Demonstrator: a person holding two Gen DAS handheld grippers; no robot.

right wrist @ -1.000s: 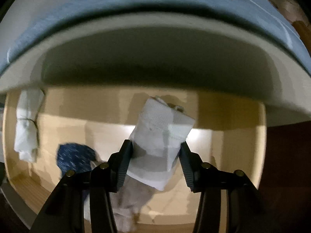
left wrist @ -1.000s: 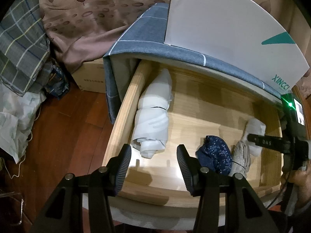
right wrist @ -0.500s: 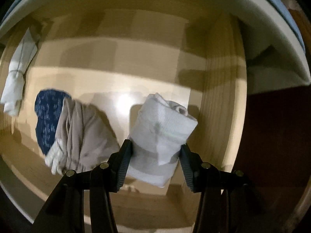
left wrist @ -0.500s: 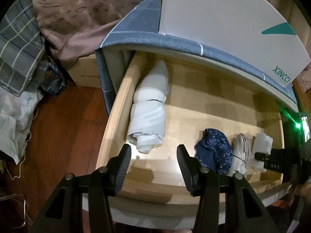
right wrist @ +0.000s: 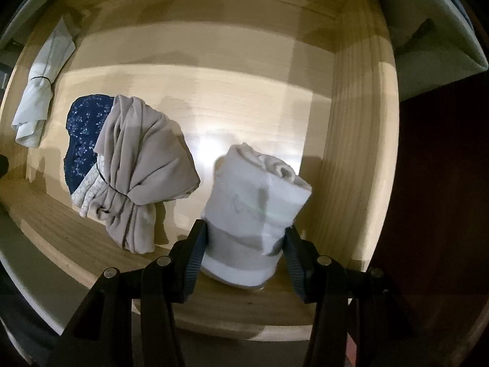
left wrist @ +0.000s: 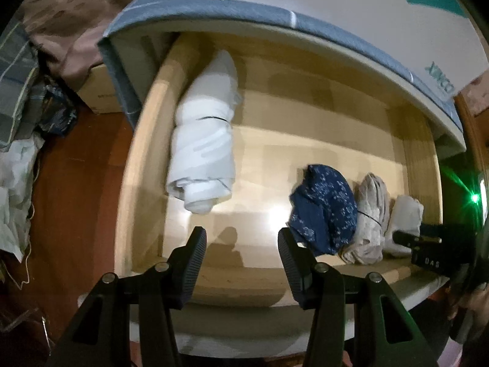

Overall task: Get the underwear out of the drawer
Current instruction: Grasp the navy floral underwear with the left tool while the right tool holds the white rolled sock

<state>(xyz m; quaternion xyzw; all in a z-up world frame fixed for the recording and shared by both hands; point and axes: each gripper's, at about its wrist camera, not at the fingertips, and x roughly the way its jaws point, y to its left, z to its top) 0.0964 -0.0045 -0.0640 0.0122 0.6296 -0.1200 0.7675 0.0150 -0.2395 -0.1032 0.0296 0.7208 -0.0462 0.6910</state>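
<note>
Looking down, left wrist view: left gripper [left wrist: 241, 246] jaws parted, holding nothing, above the wooden drawer [left wrist: 421, 153].
White board [left wrist: 336, 9]: teal lettering, blurred, unreadable.
Right gripper [left wrist: 428, 244] body: "0AS".
Right wrist view: right gripper [right wrist: 244, 244] jaws clamp the white rolled underwear [right wrist: 256, 211], inside the drawer's right end, beside the beige bundle [right wrist: 137, 171].

Left of my hand-held gripper, reddish wooden floor [left wrist: 73, 183] carries a cardboard box [left wrist: 97, 91] under brown patterned fabric [left wrist: 67, 18]; plaid cloth [left wrist: 15, 70] heaps farther left. Dim light.
</note>
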